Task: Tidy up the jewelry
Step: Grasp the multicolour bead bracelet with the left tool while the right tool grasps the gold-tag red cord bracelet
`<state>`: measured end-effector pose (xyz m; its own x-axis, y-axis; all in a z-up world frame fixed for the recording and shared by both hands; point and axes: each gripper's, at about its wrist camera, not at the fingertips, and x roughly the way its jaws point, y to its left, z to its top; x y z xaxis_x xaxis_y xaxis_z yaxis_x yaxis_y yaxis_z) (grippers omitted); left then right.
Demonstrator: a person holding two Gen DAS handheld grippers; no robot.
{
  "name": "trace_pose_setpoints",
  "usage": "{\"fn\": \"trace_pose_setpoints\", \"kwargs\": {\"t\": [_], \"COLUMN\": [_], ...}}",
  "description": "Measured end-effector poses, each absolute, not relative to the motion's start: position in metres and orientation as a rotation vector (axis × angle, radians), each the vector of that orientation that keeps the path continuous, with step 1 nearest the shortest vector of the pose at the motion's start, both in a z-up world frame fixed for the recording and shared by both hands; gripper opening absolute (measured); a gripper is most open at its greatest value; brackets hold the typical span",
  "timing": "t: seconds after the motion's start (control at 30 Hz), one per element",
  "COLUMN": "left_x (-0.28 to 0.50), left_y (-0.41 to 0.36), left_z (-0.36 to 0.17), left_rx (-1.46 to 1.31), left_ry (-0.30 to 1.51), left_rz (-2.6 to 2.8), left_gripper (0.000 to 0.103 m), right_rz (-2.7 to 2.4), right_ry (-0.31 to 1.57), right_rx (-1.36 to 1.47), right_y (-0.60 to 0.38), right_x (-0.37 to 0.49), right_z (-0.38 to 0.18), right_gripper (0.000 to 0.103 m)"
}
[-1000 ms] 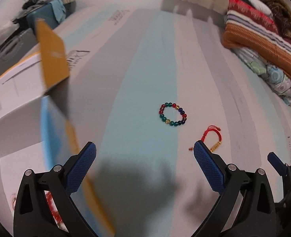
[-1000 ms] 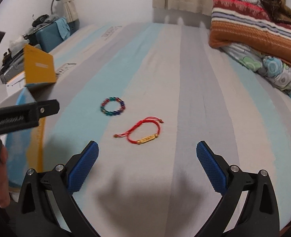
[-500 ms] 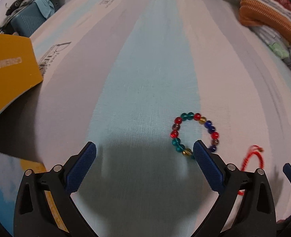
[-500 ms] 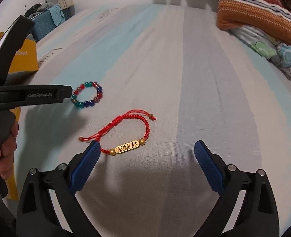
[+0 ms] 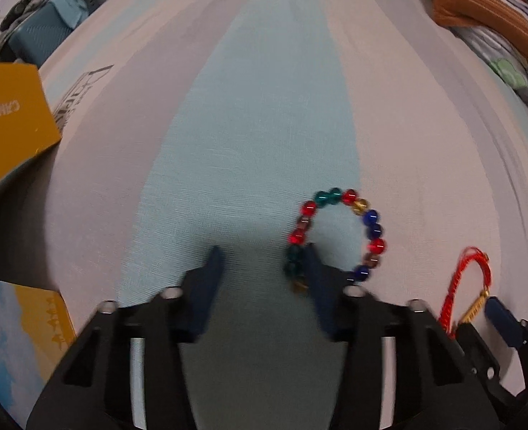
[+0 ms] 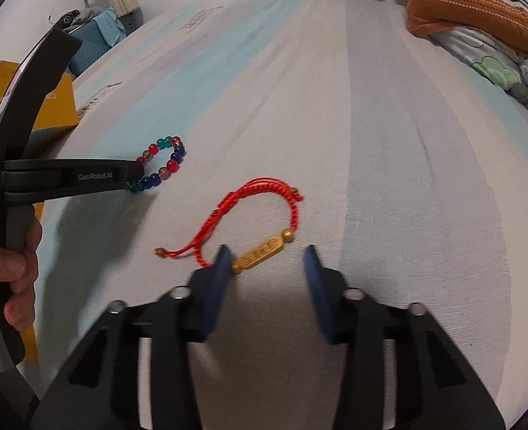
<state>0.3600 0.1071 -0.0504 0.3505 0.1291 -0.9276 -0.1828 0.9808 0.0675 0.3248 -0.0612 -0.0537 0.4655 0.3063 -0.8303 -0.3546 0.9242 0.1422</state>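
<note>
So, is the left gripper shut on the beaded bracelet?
No, the left gripper is open. One finger covers the beaded bracelet; a wide gap remains.

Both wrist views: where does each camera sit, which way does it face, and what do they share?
Left wrist: on the left tool, looking along its fingers at the bead bracelet on the bed; right tool's tip at far right.
Right wrist: on the right tool, facing the red bracelet; left tool and hand at left.
Shared: both bracelets, the bed, yellow box.

Dim indoor light, soft shadows under motion-blurred claws, fisheye bending, dark corners
</note>
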Motion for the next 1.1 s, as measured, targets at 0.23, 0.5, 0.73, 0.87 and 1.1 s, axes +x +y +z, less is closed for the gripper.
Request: {"fn": "trace_pose_setpoints", "kwargs": {"t": [0.23, 0.5, 0.73, 0.87, 1.1], "left_x": [0.356, 0.344, 0.334, 0.329, 0.325], "left_y": [0.1, 0.09, 0.086, 0.088, 0.09], "left_z": [-0.047, -0.033, -0.02, -0.016, -0.017], "left_rx": [-0.06, -0.051, -0.053, -0.062, -0.081], "left_ry": [1.194, 1.161, 1.141, 1.135, 1.134], "left_rz": [0.187, 0.185, 0.171, 0.17, 0.166], "left_gripper": [0.009, 0.009, 0.009, 0.009, 0.009], "right_rz": [0.421, 0.404, 0.408, 0.405, 0.386], "right_ry": [1.007, 0.972, 0.972, 0.973, 1.01], "right_rx": [-0.037, -0.029, 0.007, 0.015, 0.041], "right_y": [-0.059, -0.066, -0.077, -0.08, -0.078], "right_x": [0.321, 0.318, 0.32, 0.322, 0.332], "right_z": [-0.048, -0.034, -0.027, -0.025, -0.037], "right_gripper": [0.003, 0.0, 0.0, 0.0, 0.015]}}
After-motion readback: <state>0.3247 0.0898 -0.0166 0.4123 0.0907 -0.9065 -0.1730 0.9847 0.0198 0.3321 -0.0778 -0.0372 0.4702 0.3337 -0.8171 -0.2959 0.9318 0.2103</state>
